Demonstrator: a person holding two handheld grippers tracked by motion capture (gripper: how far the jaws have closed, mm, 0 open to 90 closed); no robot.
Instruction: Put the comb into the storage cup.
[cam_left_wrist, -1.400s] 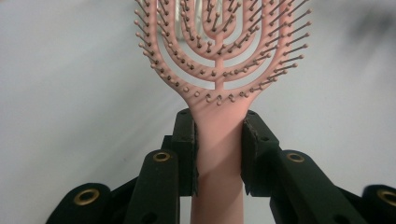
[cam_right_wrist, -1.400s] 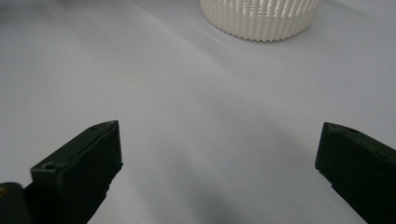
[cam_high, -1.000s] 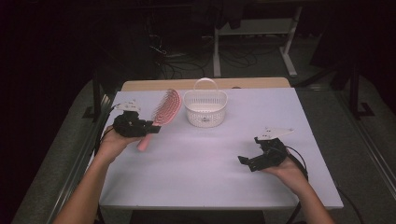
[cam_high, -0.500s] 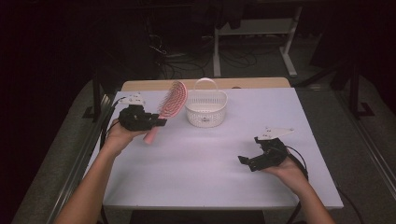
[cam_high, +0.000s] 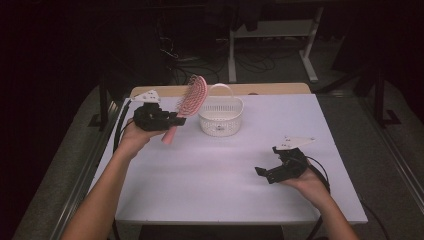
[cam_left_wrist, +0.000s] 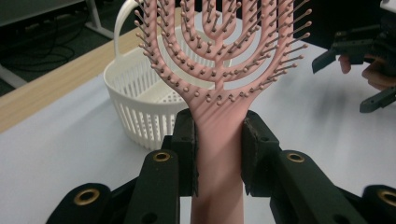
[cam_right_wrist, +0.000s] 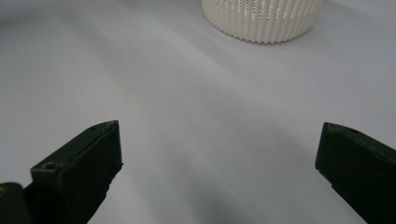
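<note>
Currently the left claw is clamped on the neck of the pink hairbrush, just below the bristle head; in the left gripper view the two pads press the handle from both sides. The brush is off the table, tilted head-up, with the head at about 9 o'clock of the white basket and near its rim, not yet over it.

Step in hand, as I judge it: carrying the brush toward the basket. The pick-up looks done; the drop-in is not.

Next move, my reading: bring the head across toward 3 o'clock until it clears the rim and the upright handle arch, then lower and let go. The brush looks longer than the basket is wide, so it will likely rest slanted, handle over the rim. Risk: bristles or handle end catching the arch, or tipping the light basket.

Containers: one slatted white basket with a loop handle, standing at about 12 o'clock of the table's middle. From the left gripper view the visible part of its inside holds nothing; the rest is hidden behind the brush.

The right claw rests low at about 4 o'clock of the table, jaws wide apart, nothing between them, facing the basket.
</note>
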